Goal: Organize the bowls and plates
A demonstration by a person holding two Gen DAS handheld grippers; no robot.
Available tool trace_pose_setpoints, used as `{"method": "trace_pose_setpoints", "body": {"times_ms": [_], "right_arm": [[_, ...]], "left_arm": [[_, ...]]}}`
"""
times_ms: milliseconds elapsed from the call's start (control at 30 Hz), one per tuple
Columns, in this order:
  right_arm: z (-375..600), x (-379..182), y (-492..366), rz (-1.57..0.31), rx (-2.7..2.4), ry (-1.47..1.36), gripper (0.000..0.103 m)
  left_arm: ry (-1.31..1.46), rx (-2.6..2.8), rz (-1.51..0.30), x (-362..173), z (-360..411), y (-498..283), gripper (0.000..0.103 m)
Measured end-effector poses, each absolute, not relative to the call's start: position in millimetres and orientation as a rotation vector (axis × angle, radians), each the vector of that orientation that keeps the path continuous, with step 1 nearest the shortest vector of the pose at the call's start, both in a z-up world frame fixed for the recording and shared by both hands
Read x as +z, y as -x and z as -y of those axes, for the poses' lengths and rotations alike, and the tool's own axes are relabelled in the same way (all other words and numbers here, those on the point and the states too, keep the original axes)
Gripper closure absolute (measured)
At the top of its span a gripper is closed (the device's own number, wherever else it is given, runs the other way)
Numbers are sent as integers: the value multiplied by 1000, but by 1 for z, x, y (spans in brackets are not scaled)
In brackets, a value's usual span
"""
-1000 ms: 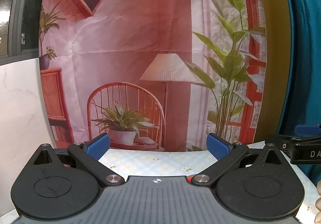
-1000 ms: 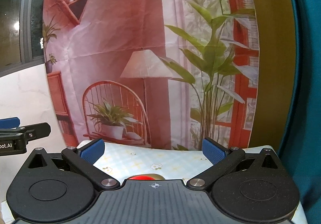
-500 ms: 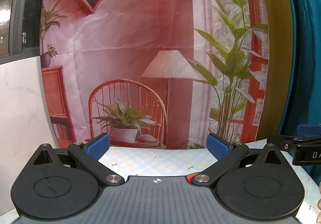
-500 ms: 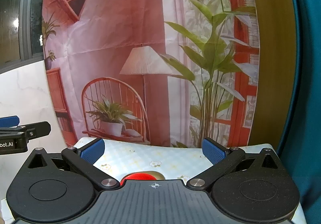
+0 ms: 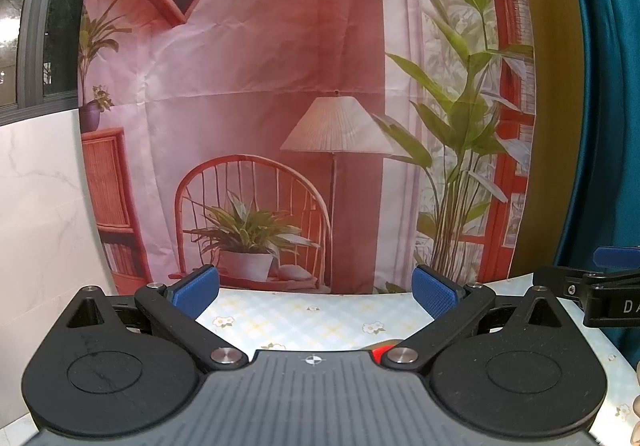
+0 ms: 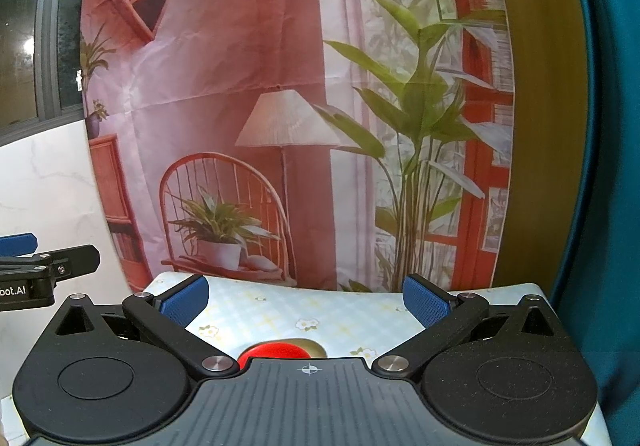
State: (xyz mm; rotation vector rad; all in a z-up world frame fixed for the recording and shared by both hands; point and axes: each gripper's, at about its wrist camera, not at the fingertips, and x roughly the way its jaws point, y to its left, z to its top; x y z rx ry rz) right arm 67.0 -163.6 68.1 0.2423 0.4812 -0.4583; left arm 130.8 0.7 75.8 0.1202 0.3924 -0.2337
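Both tongs, left (image 5: 316, 292) and right (image 6: 306, 300), are spread and empty. The red dish (image 6: 276, 351) lies at six o'clock beneath the right tongs, nearer them, on the tabletop (image 6: 320, 306); its long axis is hidden.

Left gripper (image 5: 315, 288) and right gripper (image 6: 306, 296) alike, black angled arms with silver round screws, blue ribbed finger pads (image 5: 434, 294), grey ridged body with a small crosshair mark, white lettering on the side
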Motion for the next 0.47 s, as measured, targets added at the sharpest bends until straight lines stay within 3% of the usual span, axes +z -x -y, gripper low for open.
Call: {"method": "trace_pose_setpoints", "body": {"times_ms": [467], "right_arm": [[166,66,-65,-485,-459,-247,0]], "left_arm": [[-127,-239,-401,73,0,-130,0]]}}
